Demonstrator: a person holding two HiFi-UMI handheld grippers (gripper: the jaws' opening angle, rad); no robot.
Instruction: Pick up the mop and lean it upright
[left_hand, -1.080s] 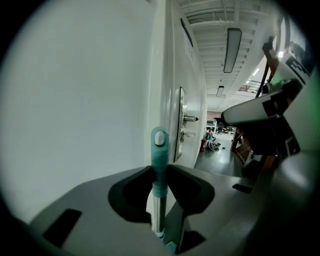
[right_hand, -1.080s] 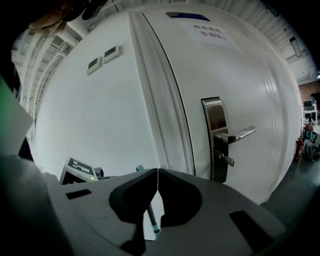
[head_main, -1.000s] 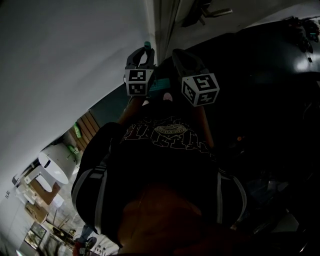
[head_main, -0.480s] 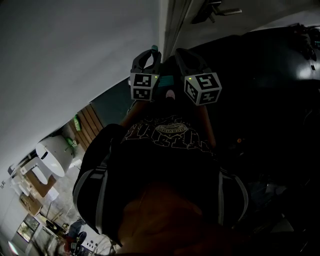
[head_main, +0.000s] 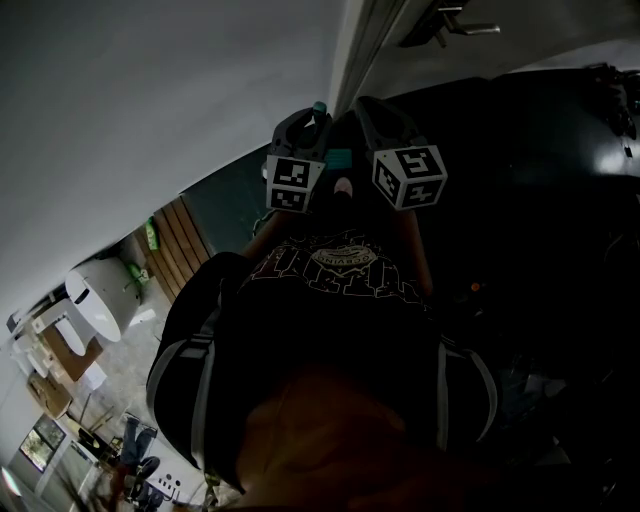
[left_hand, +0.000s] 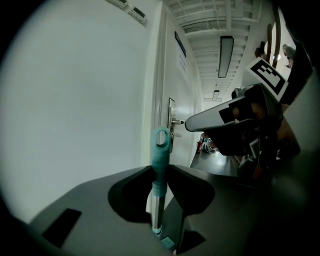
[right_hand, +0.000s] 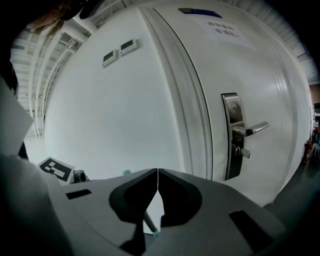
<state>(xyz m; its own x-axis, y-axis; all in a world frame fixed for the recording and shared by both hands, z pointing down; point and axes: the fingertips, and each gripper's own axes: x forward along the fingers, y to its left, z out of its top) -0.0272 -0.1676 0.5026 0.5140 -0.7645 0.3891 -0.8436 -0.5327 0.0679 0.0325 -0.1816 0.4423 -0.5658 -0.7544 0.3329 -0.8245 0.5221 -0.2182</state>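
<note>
Mop handle (left_hand: 160, 145), teal-capped, is clamped upright between the jaws of the left gripper (left_hand: 161, 170), close to the white wall (left_hand: 75, 100) beside the door (right_hand: 250, 75), seemingly for leaning there. Alongside, the right gripper (right_hand: 157, 172) is closed, tips touching, nothing pinched between them.

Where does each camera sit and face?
Head view: on head, steeply down; dark-shirted torso, left gripper, right gripper before white wall.
Left gripper view: on left gripper, down corridor; jaws grip teal-capped metal mop handle.
Right gripper view: on right gripper, facing white door; jaws together.
Shared: silver lever door handle, both gripper views.
</note>
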